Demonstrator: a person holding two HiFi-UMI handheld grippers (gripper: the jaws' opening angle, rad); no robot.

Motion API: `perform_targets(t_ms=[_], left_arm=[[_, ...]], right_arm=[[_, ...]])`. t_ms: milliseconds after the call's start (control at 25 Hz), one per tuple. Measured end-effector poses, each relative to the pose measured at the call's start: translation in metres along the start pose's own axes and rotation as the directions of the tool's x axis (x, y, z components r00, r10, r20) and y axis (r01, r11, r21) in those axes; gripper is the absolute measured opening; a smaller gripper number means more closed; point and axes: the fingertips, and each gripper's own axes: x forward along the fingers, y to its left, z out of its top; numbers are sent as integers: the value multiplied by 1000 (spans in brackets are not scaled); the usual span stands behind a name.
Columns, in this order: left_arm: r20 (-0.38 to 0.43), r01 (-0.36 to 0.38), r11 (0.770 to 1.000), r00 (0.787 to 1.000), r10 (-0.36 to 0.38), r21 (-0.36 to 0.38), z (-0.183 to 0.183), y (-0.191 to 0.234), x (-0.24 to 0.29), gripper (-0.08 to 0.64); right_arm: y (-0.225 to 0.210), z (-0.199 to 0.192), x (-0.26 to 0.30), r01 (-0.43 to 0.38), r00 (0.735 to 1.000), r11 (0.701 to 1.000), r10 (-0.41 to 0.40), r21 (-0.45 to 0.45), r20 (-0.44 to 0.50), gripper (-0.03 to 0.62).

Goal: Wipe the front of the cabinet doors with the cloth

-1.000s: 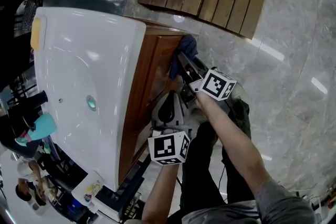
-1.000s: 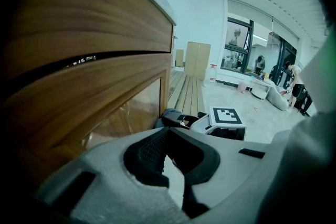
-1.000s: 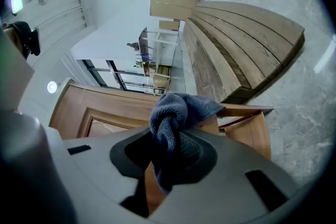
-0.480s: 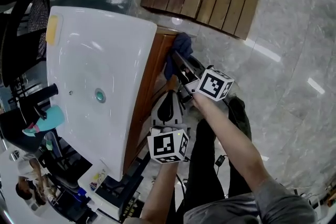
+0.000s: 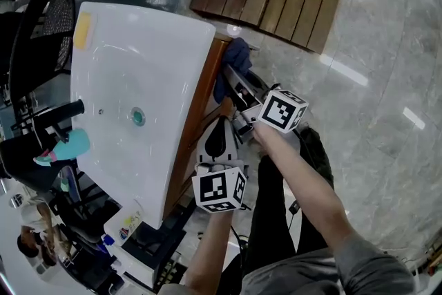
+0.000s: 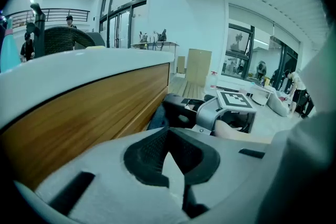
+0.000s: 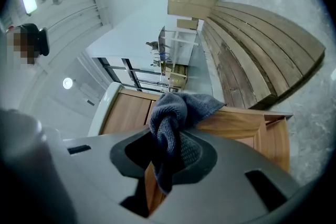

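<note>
— Between the jaws of my right gripper [image 7: 168,161]: dark blue-grey cloth [image 7: 173,113], bunched into a roll and pinched tight. One tail hangs below the pads.

— Cloth position relative to the cabinet?

— Just ahead of the jaws. The free end spreads over the top edge of the wooden cabinet door [image 7: 239,128], near its corner. From the head view, the cloth [image 5: 233,57] sits just under the rim of the white sink [image 5: 131,65].

— Left side?

— My left gripper [image 6: 170,162]: jaws pressed together, nothing between them. The cabinet door [image 6: 89,120] runs close along its left; contact cannot be read. The right gripper is ahead of it and slightly to its right, further along the same door.
</note>
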Motion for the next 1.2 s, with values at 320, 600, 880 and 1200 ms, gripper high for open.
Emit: perform_targets(t_ms=[320, 600, 880, 1200], left_arm=[[27, -19, 1000, 999, 19, -4, 11, 2, -16, 8], [52, -24, 1000, 998, 24, 4, 21, -1, -30, 8], [85, -19, 1000, 996, 18, 8, 37, -5, -44, 8], [97, -28, 1000, 995, 28, 7, 43, -2, -54, 8]], right_arm=[[18, -1, -3, -28, 999, 999, 28, -20, -15, 74], [42, 3, -8, -63, 998, 997, 62, -48, -25, 74], [58, 9, -35, -52, 999, 997, 52, -50, -8, 74], [73, 6, -52, -62, 998, 997, 63, -45, 4, 74]])
